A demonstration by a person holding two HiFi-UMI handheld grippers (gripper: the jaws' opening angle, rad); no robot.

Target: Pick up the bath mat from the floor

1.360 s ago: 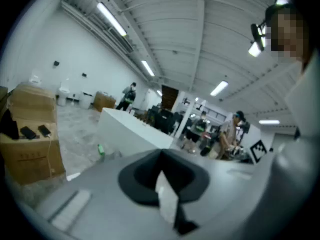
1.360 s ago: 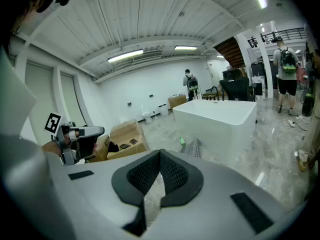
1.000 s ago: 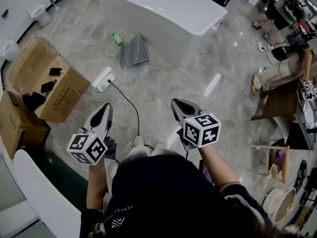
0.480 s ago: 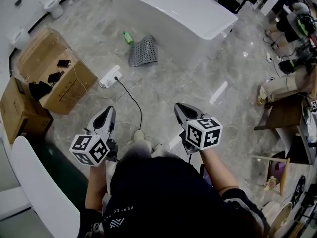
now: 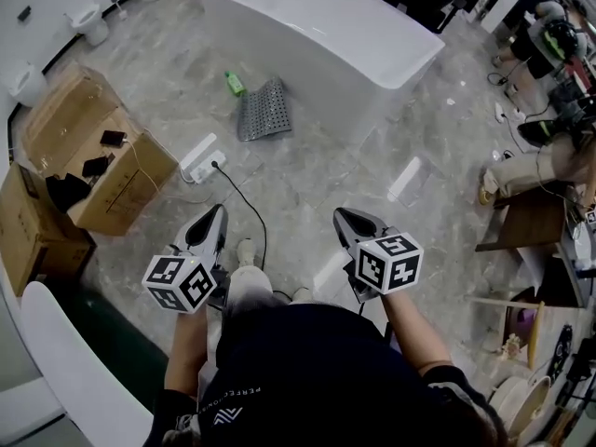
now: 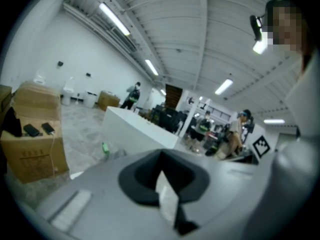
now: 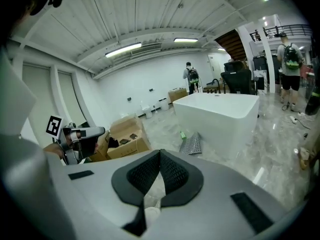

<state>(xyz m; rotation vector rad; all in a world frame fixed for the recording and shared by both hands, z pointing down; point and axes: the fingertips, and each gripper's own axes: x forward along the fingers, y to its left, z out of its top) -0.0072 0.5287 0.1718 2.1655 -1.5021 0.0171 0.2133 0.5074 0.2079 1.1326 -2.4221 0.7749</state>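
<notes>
The bath mat (image 5: 264, 110) is a grey perforated sheet lying on the marble floor, its far edge curled up against the white bathtub (image 5: 326, 26). The right gripper view shows the mat (image 7: 191, 144) standing against the tub. My left gripper (image 5: 210, 229) and right gripper (image 5: 349, 222) are both held near my waist, well short of the mat. Both have their jaws shut with nothing between them. From the left gripper view the mat is barely visible past the jaws.
A green bottle (image 5: 234, 84) lies just left of the mat. A white power strip (image 5: 201, 162) with a black cable lies on the floor between me and the mat. Open cardboard boxes (image 5: 88, 156) stand at the left. People sit at the right (image 5: 535, 161).
I have stepped forward toward the tub, so the mat and boxes sit slightly nearer and shifted right. Both grippers stay shut at my waist.
</notes>
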